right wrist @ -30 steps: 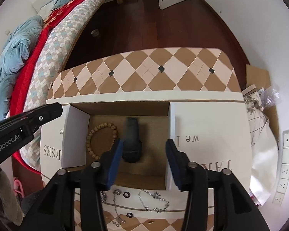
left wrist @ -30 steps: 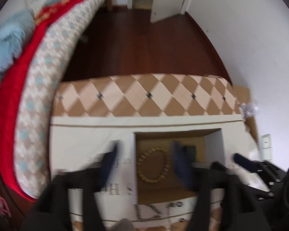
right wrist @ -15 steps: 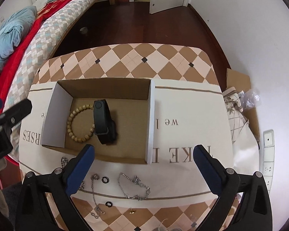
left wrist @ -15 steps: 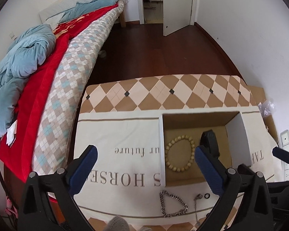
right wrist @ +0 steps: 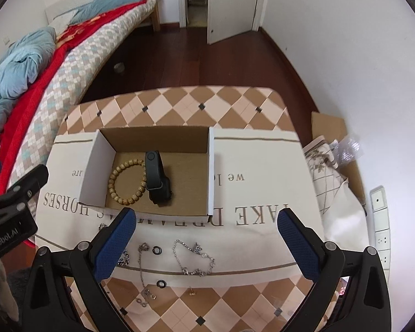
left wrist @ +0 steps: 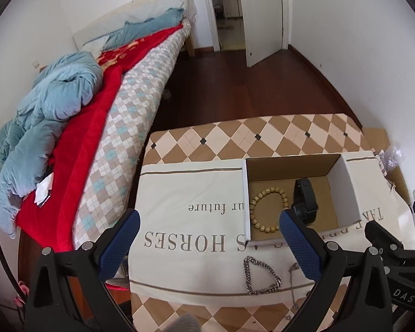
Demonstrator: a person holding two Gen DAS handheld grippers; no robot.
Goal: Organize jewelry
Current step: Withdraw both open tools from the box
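Note:
An open cardboard box [right wrist: 210, 166] [left wrist: 345, 191] stands on a cream cloth. Inside lie a wooden bead bracelet [right wrist: 127, 181] [left wrist: 267, 210] and a black wristband [right wrist: 157, 178] [left wrist: 304, 202]. In front of the box lie a thick silver chain [left wrist: 260, 276], a thin silver bracelet [right wrist: 193, 257], a thin chain [right wrist: 144, 274] and black rings [right wrist: 157, 250]. My left gripper [left wrist: 207, 243] is open and empty, above the cloth left of the box. My right gripper [right wrist: 204, 244] is open and empty, above the loose jewelry.
The cloth [right wrist: 262, 179] covers a checkered table [right wrist: 179, 102]. A bed [left wrist: 83, 116] with red and blue bedding runs along the left. Cardboard and plastic wrap [right wrist: 345, 149] lie at the right by the wall. Dark wood floor [right wrist: 193, 61] lies beyond.
Both grippers have opened wide and pulled back and up from the box. The black wristband was let go and now lies in the box beside the bead bracelet.

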